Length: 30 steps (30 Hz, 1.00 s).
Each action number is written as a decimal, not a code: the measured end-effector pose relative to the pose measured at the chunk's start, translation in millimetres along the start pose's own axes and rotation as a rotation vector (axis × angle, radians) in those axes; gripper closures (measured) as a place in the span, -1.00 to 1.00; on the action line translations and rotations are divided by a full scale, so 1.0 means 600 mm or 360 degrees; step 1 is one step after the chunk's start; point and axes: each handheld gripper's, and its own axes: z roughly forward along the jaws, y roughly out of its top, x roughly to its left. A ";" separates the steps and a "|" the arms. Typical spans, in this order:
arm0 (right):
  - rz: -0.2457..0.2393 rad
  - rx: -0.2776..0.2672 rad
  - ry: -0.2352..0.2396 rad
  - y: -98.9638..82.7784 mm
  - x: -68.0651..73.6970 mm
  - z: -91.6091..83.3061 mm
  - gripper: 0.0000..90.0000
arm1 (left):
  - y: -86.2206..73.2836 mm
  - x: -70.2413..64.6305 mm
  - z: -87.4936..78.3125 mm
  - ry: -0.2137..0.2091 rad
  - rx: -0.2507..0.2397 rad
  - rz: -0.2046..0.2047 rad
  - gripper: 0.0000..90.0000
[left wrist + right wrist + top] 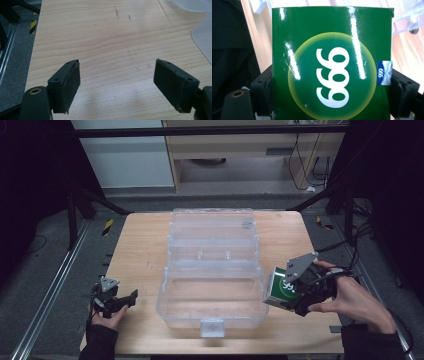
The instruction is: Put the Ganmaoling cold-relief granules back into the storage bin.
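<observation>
High view frames a light wooden table [140,250] on which a clear plastic hinged storage box [210,270] is lying open, its lid folded back toward the far edge and its deep base nearest the person, a small latch tab at the front wall. A glossy green carton printed with white numerals in a pale circle [281,289] is being held by the right gripper [295,292] just beside the right wall of the box base, above the table's right side, tilted with one end toward the box. The right hand [357,302] is wrapped around that tool's handle, and a grey three-cornered plate is seen on top of it.

In the right gripper view, the carton [332,65] is being clamped between the two black jaws, one pressing each side edge; a small blue label is wrapping over its right edge.

The left gripper [120,301] is being held low over the table's near left corner, well apart from the box. In the left gripper view its jaws [117,87] are standing wide apart with nothing between them, bare wood grain lying beyond, and a corner of the clear box [202,37] is being caught at the right edge.
</observation>
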 end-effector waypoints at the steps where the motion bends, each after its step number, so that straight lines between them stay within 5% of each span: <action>1: 0.0000 0.0000 0.0000 0.000 0.000 0.000 -0.64 | 0.000 0.000 0.000 0.0000 0.0000 0.0000 -0.54; 30: -0.0151 -0.0048 0.0109 0.099 -0.003 0.066 -0.64 | 0.000 0.001 -0.001 0.0000 -0.0004 0.0002 -0.53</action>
